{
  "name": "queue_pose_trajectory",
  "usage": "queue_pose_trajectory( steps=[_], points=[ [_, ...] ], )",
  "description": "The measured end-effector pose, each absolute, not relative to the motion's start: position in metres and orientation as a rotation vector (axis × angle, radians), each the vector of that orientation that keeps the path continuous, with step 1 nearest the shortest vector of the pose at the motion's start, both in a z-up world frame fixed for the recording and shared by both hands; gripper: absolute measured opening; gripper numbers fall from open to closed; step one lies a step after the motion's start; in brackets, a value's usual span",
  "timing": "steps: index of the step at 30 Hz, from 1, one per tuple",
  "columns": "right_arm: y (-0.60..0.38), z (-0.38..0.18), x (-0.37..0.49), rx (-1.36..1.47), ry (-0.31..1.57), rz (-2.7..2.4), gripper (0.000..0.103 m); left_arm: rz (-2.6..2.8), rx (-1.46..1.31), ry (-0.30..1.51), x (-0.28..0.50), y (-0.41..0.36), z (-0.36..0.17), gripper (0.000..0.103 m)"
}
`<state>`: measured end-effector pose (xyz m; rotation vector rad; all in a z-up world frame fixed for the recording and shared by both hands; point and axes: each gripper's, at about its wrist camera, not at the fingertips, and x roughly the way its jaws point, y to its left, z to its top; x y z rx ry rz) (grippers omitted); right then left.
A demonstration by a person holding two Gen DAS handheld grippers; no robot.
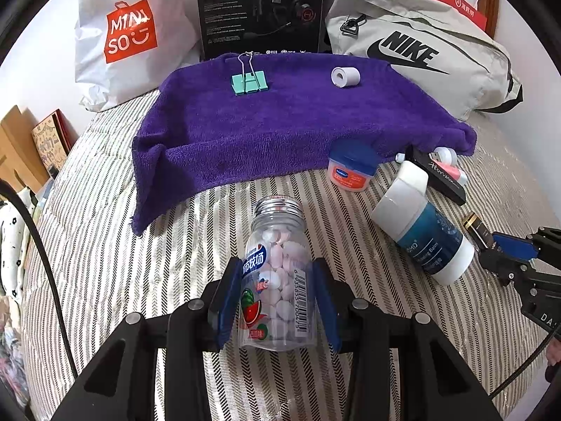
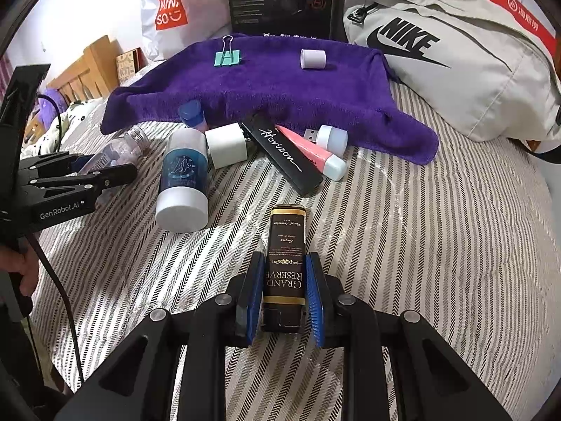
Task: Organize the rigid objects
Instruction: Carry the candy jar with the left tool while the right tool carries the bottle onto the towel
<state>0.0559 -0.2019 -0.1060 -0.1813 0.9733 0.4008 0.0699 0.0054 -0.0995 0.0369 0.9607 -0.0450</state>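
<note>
2 items lay on the purple towel (image 1: 280, 112) at the far edge of the bed (image 1: 105, 245): a green binder clip (image 1: 249, 82) and a white roll (image 1: 345, 76), set well apart. Judged from this layout, the sorting was at an early stage.

The left gripper (image 1: 277, 301) was clamped on a clear candy bottle (image 1: 275, 273) with no cap, filled with pink and white tablets; its label carried Chinese characters, a watermelon picture and a barcode. The right gripper (image 2: 284, 294) was clamped on a dark box (image 2: 285, 266) printed "GRAND RESERVE". Both items sat low over the striped bed cover, near its front edge.

5 or more items remained in a loose cluster beside the towel's near edge:
- a blue-and-white balm stick (image 2: 182, 179), label partly readable as "Balm";
- a black box (image 2: 287, 156) marked "Horizon";
- a pink tube (image 2: 308, 156);
- a white USB plug (image 2: 328, 137);
- a blue-lidded jar (image 1: 352, 170).

Background writing: "MINISO" on a white bag (image 1: 129, 35), "NIKE" on a grey bag (image 1: 420, 59), "GenRobot.AI" on the left gripper body.
</note>
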Motion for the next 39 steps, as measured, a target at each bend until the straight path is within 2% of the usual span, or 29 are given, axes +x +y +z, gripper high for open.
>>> queue_pose_trajectory(
  steps=[24, 39],
  points=[
    [-0.197, -0.069, 0.077, -0.140, 0.935, 0.470, 0.024, -0.053, -0.053, 0.923, 0.077, 0.036, -0.055, 0.039],
    [-0.184, -0.052, 0.126, -0.120, 0.941, 0.516, 0.024, -0.041, -0.070, 0.928, 0.125, 0.044, -0.037, 0.039]
  ],
)
